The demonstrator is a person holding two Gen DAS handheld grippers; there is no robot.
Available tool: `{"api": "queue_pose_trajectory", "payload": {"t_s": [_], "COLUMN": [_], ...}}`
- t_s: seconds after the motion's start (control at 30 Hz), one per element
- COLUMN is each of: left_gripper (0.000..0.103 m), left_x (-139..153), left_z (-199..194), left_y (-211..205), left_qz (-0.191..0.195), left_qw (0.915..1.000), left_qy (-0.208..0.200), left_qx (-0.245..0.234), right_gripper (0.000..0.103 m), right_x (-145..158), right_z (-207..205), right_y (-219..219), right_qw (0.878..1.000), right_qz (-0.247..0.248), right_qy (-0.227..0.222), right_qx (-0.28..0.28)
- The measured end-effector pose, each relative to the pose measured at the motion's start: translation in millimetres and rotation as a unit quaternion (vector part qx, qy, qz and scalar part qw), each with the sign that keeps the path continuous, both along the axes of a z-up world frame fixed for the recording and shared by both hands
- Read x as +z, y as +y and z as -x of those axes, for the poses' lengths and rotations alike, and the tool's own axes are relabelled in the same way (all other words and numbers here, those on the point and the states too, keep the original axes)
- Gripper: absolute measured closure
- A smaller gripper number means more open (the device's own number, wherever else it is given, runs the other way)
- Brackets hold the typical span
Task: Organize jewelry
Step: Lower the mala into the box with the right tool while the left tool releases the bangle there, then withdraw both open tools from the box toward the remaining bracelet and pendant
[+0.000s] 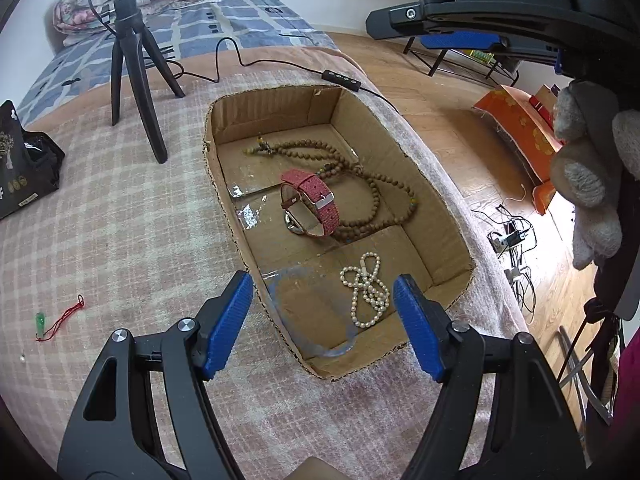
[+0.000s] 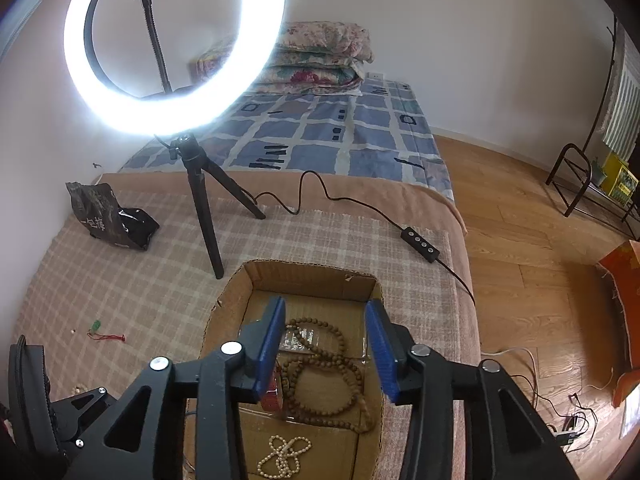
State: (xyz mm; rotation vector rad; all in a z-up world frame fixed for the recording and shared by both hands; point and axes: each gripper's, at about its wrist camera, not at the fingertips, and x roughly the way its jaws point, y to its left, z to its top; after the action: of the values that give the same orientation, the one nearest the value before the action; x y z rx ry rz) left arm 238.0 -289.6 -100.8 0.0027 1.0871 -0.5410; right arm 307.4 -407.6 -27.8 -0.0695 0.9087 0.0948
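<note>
An open cardboard box (image 1: 436,208) lies on the plaid blanket; it also shows in the right wrist view (image 2: 304,276). Inside lie a brown bead necklace (image 1: 360,176), a red-strap watch (image 1: 310,202) and a white pearl necklace (image 1: 366,294). My left gripper (image 1: 324,312) is open and empty, above the box's near end over the pearls. My right gripper (image 2: 326,344) is open and empty, above the brown beads (image 2: 320,376); the pearls (image 2: 284,456) lie below it. The right gripper also shows at the top right of the left wrist view (image 1: 460,38). A green charm on red string (image 1: 60,320) lies on the blanket to the left.
A ring light (image 2: 176,44) on a black tripod (image 1: 136,80) stands behind the box, its cable and remote (image 2: 420,246) trailing right. A black bag (image 2: 108,216) lies at the left. The bed edge drops to the wooden floor (image 2: 532,280) on the right.
</note>
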Motion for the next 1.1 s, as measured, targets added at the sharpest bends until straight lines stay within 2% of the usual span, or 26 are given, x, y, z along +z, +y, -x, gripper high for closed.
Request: {"api": "queue_pose_trajectory", "payload": {"t_s": [0.07,0.13,0.37,0.63,0.83,0.97,1.1], "left_gripper": [0.028,0.028,0.028,0.028,0.028,0.028,0.028], "left_x": [1.6,4.1,14.6,33.9,45.6,50.2,53.2], "left_z": [1.3,3.8,12.9,32.4,51.4,62.2,73.5], "left_y": [1.0,2.4,14.9,37.1,63.8,85.9,112.0], "left_qz": [0.002,0.001,0.006,0.009,0.007,0.011,0.006], "left_qw": [1.0000,1.0000,0.9999,0.9995,0.9989,0.9985,0.9979], "left_qy": [0.000,-0.004,-0.012,-0.027,-0.039,-0.042,-0.050], "left_qx": [-0.002,-0.003,0.002,0.013,0.025,0.034,0.042], "right_gripper": [0.037,0.029,0.020,0.016,0.001,0.000,0.000], "right_x": [1.4,3.7,14.2,30.3,43.3,45.8,41.7], "right_z": [2.1,5.0,17.9,39.7,63.3,79.9,94.4], "right_y": [0.6,1.3,6.9,18.7,24.1,27.1,34.2], "right_qw": [1.000,1.000,1.000,0.999,0.998,0.996,0.996], "right_qz": [0.003,0.006,0.007,0.004,-0.020,-0.027,-0.036], "right_qy": [-0.002,-0.006,-0.016,-0.026,-0.046,-0.058,-0.052], "right_qx": [-0.006,-0.011,-0.016,-0.019,-0.043,-0.068,-0.065]}}
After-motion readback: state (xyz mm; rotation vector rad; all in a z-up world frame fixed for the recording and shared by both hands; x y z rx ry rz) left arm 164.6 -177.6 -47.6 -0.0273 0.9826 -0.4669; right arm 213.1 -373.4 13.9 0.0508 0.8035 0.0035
